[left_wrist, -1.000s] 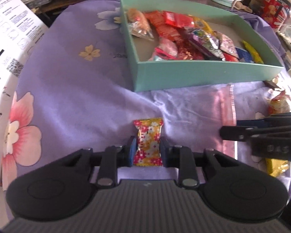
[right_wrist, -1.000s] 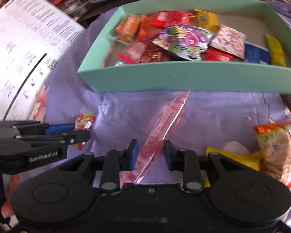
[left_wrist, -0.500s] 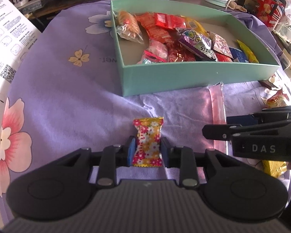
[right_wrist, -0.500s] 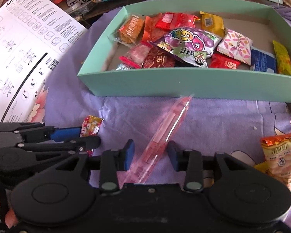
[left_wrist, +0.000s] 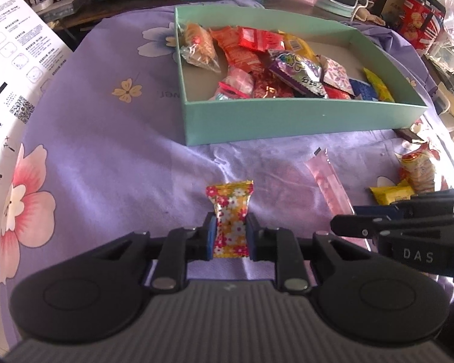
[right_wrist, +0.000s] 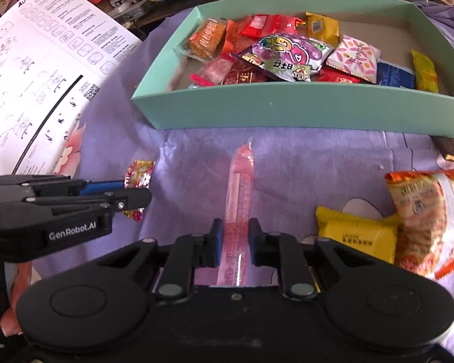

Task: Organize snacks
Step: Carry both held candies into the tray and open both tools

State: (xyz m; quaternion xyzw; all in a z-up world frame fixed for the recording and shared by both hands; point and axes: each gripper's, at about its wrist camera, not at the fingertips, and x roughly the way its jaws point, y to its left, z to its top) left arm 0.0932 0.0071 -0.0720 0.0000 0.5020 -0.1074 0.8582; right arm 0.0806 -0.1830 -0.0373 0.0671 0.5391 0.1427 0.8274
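The left gripper [left_wrist: 228, 237] has its jaws tight on a flowery candy [left_wrist: 229, 214], which stands up between them. The right gripper [right_wrist: 233, 242] has its jaws narrow on a long pink stick [right_wrist: 240, 193]. A second ago the stick slanted off to one side; now it points straight ahead from the jaws. Both grippers have pulled back a bit, so the box [right_wrist: 287, 112] looks farther off. I think both snacks are held well and ready to go in.

The candy is yellow with red and white flowers. The stick is see-through pink. The green box, well ahead of both jaws, is full of shiny packs. Right of the right jaws lie a yellow pack [right_wrist: 357, 233] and an orange bag [right_wrist: 426, 211].
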